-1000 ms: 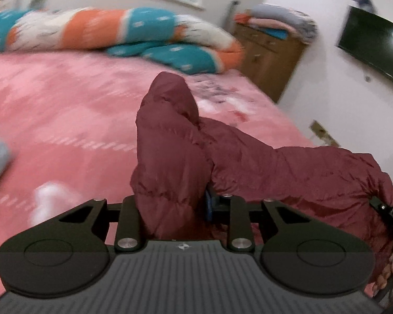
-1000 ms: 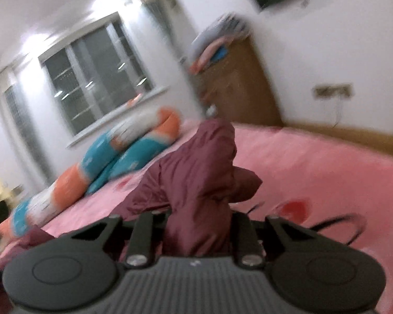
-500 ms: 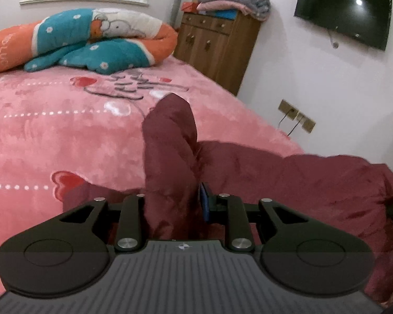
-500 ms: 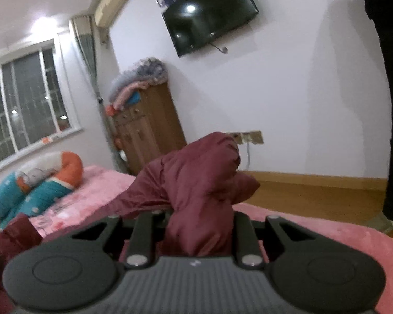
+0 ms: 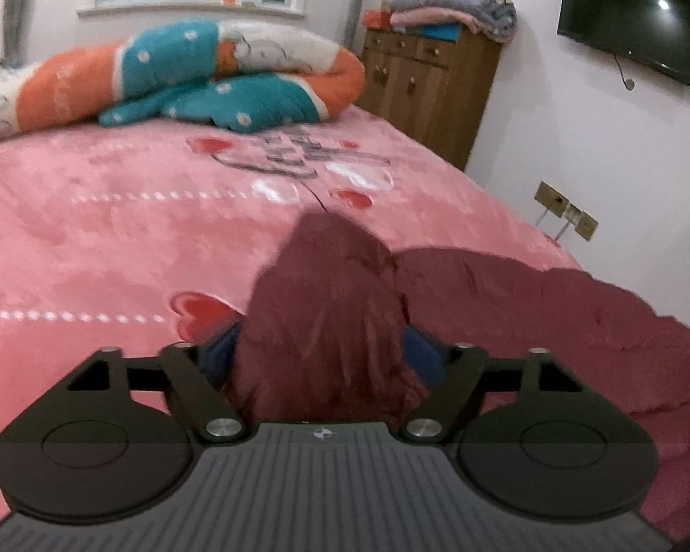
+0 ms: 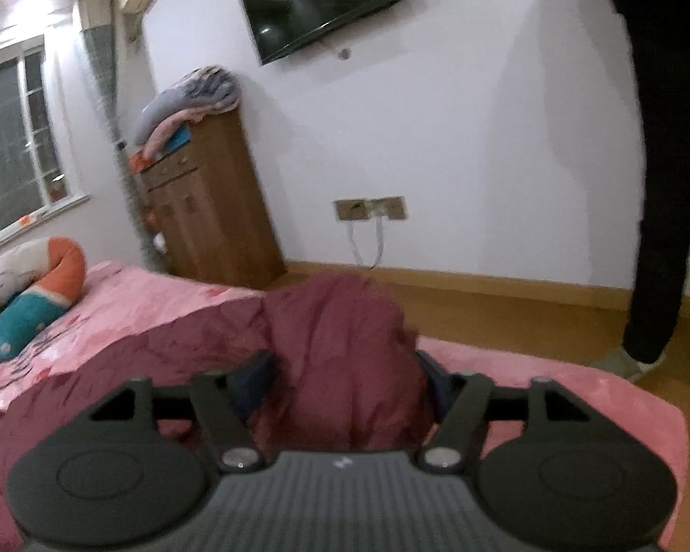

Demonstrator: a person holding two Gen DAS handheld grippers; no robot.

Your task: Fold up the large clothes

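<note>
So both your grippers, left gripper [image 5: 319, 354] | right gripper [image 6: 340, 382], just sprang open | maroon jacket [image 5: 506, 313] bunches sit loose between the jaws, dropped on the bed [image 5: 115, 230] to finish that fold.

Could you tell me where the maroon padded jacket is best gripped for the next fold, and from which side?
Probably the raised bunch of the maroon padded jacket between the open fingers of the left gripper; come from the near edge, since the rest lies flat on the pink bedspread.
</note>
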